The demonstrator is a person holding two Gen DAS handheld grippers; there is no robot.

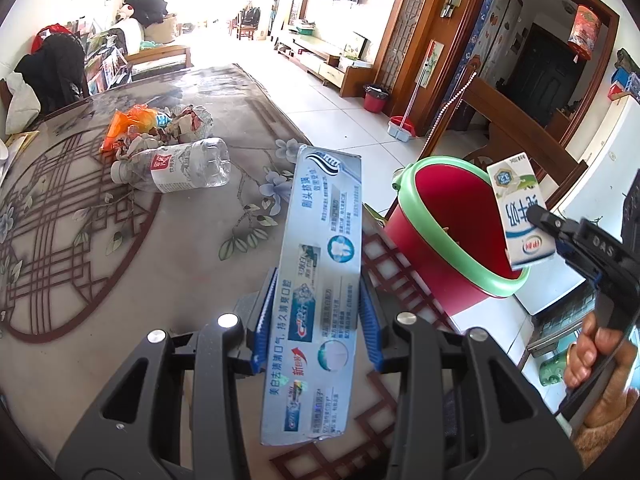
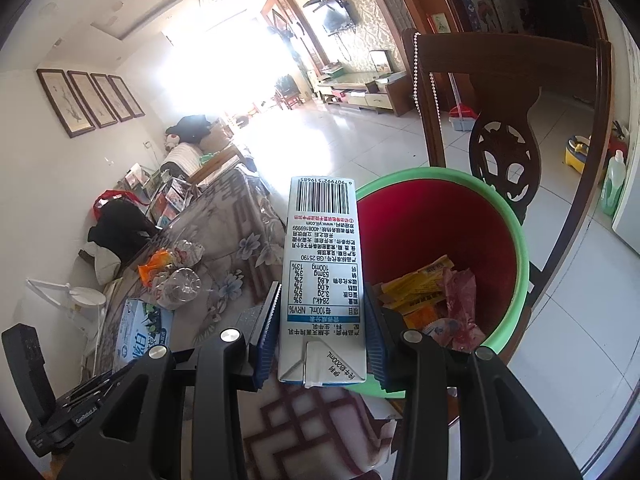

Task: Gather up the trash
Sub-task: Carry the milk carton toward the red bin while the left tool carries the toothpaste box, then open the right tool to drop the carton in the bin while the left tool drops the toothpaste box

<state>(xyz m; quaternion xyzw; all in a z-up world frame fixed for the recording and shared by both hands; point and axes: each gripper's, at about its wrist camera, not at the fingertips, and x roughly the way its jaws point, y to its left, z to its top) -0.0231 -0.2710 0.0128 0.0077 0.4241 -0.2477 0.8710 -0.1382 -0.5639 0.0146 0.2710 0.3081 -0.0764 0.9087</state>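
Because both boxes are headed for the bin (image 1: 452, 240), each gripper holds its piece out toward the green rim rather than down at the table (image 1: 120, 240). With its blue pads clamped on the long sides, the left gripper (image 1: 316, 320) grips the toothpaste box (image 1: 320, 280) lengthwise, its far end short of the bin. Pinched low near its folded base, the milk carton (image 2: 322, 272) stands up in the right gripper (image 2: 322, 340), right at the bin's near rim and probably ready to drop. Wrappers (image 2: 432, 300) already lie inside. A bottle (image 1: 180, 170) and crumpled scraps (image 1: 156, 128) wait on the table, well apart from the bin.
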